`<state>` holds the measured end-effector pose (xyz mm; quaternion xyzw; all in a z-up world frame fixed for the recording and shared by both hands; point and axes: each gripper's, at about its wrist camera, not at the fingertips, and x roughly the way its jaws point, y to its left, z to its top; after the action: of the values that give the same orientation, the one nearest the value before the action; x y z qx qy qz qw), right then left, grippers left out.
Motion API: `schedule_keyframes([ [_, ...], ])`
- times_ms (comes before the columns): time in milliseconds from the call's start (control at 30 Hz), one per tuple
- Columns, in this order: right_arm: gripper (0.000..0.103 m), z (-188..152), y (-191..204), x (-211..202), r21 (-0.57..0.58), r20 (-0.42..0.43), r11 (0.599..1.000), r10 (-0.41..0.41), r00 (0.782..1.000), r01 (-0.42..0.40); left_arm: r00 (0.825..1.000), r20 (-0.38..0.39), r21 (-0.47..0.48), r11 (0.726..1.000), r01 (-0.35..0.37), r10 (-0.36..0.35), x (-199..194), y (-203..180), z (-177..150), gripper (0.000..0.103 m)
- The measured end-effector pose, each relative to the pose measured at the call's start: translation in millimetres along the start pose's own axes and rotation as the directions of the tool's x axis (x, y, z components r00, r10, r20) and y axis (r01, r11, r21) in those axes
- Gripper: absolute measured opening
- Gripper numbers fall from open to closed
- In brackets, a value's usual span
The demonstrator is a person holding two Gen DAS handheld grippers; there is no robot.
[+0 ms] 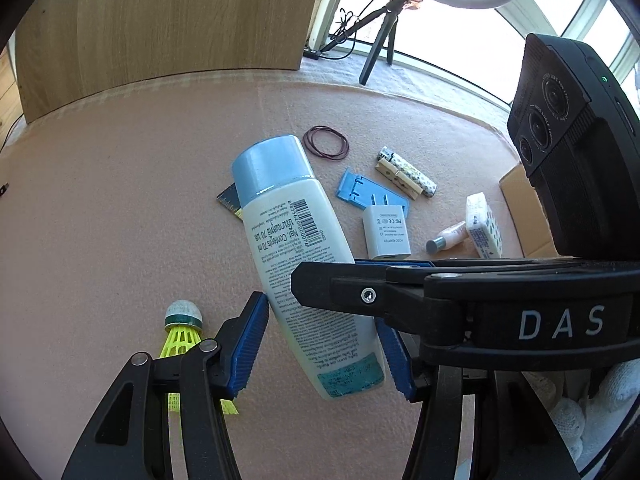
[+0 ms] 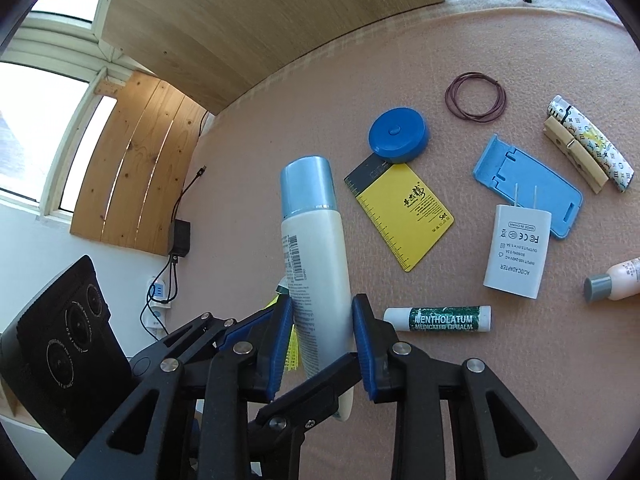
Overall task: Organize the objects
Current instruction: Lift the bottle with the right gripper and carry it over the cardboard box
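A white lotion bottle point(image 1: 280, 208) with a pale blue cap hangs above the pink mat point(image 1: 120, 220), held from two sides. My left gripper point(image 1: 322, 316) is shut on its lower part across the wide faces, blue pads against both edges. In the right wrist view, my right gripper point(image 2: 322, 304) is shut on the same bottle point(image 2: 312, 240) across its narrow sides. The right gripper's black finger point(image 1: 340, 288) crosses in front of the bottle in the left wrist view. A yellow shuttlecock point(image 1: 182, 332) lies on the mat under my left finger.
On the mat lie a blue tape measure point(image 2: 398, 134), yellow ruler card point(image 2: 404, 216), rubber bands point(image 2: 475, 96), blue phone stand point(image 2: 528, 184), white adapter point(image 2: 518, 252), lip balm point(image 2: 438, 319), clothespin point(image 2: 576, 156) and small bottle point(image 2: 616, 280). A cardboard box point(image 1: 524, 216) sits right, a wooden panel point(image 1: 160, 20) behind.
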<state>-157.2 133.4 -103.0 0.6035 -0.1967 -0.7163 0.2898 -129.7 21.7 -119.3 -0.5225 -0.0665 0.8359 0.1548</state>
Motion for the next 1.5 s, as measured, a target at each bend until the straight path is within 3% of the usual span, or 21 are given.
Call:
schedule_keyframes([
  [400,0.028,-25,-49,-100,0.069,0.16,0.997,-0.051,0.986,0.041,0.996,0.024,0.176,0.981,0.085,-0.091,5,-116,18,0.059],
  [700,0.027,-59,-112,-187,0.168,0.266,0.982,-0.127,0.956,0.084,0.982,-0.006,0.307,0.934,0.181,-0.188,26,-228,21,0.059],
  [1000,0.027,-95,-176,-249,0.277,0.321,0.953,-0.209,0.924,0.119,0.966,-0.069,0.392,0.883,0.256,-0.25,62,-327,17,0.059],
  [1233,0.027,-115,-219,-278,0.343,0.341,0.93,-0.252,0.906,0.129,0.957,-0.113,0.432,0.854,0.29,-0.268,90,-383,12,0.059],
  [1500,0.027,-124,-251,-288,0.384,0.326,0.914,-0.27,0.906,0.134,0.954,-0.156,0.44,0.847,0.299,-0.256,119,-407,9,0.058],
])
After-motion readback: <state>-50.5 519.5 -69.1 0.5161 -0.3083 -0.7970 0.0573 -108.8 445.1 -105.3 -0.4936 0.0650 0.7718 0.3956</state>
